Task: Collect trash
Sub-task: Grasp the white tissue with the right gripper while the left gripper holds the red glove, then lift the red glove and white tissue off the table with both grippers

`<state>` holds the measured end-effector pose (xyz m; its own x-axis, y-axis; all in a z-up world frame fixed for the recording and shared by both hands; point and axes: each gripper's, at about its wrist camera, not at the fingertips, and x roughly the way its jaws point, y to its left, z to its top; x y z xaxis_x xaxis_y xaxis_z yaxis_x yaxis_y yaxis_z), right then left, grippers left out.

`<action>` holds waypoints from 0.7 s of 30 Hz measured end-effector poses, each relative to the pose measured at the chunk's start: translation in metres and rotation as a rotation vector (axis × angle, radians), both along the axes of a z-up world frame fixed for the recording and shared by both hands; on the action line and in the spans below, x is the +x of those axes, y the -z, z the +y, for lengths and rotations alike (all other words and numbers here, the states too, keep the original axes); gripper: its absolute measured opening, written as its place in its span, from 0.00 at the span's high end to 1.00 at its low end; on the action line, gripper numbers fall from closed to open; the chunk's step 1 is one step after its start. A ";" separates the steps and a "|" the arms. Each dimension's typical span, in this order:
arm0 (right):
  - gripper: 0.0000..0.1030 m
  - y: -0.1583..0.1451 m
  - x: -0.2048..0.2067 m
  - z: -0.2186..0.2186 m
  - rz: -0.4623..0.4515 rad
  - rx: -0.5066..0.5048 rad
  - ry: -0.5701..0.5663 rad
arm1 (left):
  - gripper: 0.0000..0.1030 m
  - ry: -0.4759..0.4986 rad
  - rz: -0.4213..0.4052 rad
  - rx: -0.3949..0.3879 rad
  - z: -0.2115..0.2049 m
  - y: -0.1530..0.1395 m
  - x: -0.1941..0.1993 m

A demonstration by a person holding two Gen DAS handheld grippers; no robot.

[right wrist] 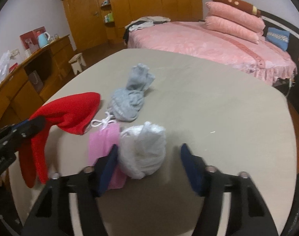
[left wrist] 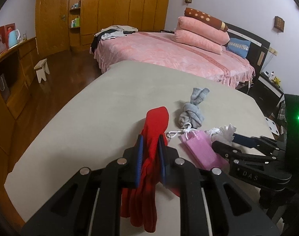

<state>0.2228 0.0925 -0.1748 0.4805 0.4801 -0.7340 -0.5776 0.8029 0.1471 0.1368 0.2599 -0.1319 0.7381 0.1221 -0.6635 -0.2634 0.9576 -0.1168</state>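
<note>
Item: crumpled white plastic wad, translucent, fist-shaped, on beige table beside pink bag. Right gripper straddles it, jaws apart, left pad touching. Left gripper clamps red cloth.

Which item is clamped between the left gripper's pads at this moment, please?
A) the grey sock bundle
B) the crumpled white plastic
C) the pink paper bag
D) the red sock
D: in the left wrist view the left gripper is shut on the red sock, whose ends hang below the pads.
</note>
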 end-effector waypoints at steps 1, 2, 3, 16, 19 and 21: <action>0.59 -0.002 -0.001 -0.001 -0.007 -0.002 -0.002 | 0.86 0.001 0.000 -0.001 -0.001 0.000 0.000; 0.60 -0.004 0.000 -0.002 -0.007 0.002 -0.005 | 0.86 0.002 -0.003 -0.002 -0.001 -0.001 0.000; 0.62 -0.005 -0.001 -0.001 -0.006 0.006 -0.005 | 0.86 0.002 -0.005 -0.001 -0.001 -0.002 0.000; 0.62 -0.040 -0.007 -0.029 -0.070 0.052 0.044 | 0.86 0.024 -0.073 0.007 -0.018 -0.031 -0.008; 0.62 -0.044 -0.006 -0.033 -0.073 0.051 0.040 | 0.86 0.035 -0.081 0.008 -0.024 -0.034 -0.010; 0.61 -0.040 -0.008 -0.035 -0.067 0.037 0.043 | 0.86 0.041 -0.077 0.003 -0.027 -0.032 -0.009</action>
